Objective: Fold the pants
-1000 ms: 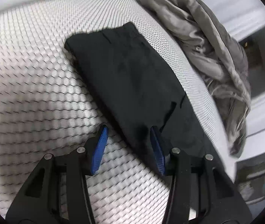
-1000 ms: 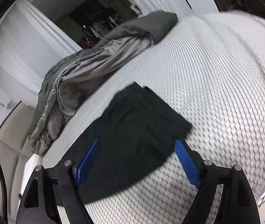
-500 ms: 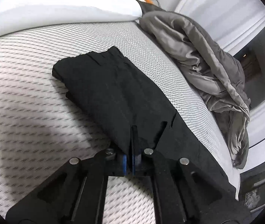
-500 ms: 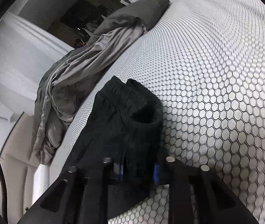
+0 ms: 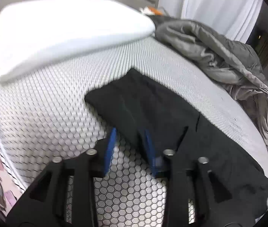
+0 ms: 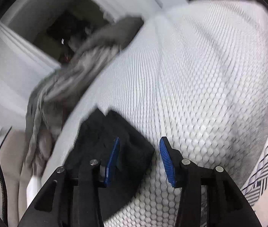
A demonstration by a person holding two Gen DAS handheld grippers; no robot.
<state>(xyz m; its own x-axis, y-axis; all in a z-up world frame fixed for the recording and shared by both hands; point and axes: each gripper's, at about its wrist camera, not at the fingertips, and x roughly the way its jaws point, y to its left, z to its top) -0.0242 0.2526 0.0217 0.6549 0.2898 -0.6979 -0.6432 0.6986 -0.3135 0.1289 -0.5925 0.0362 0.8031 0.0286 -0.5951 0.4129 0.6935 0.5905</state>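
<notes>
Left wrist: pants on mattress (folded)

The black pants lie flat as a long folded strip on the honeycomb-patterned bed, running from about eleven o'clock toward five o'clock in the left wrist view, an upper layer doubled over the lower.

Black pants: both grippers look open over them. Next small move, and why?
Probably close the left gripper on the near corner of the black pants. Both sets of jaws have just been opening, with cloth between the blue pads but not pinched. The pants lie flat on the honeycomb mattress, so nothing is held; the right gripper straddles their edge.
</notes>
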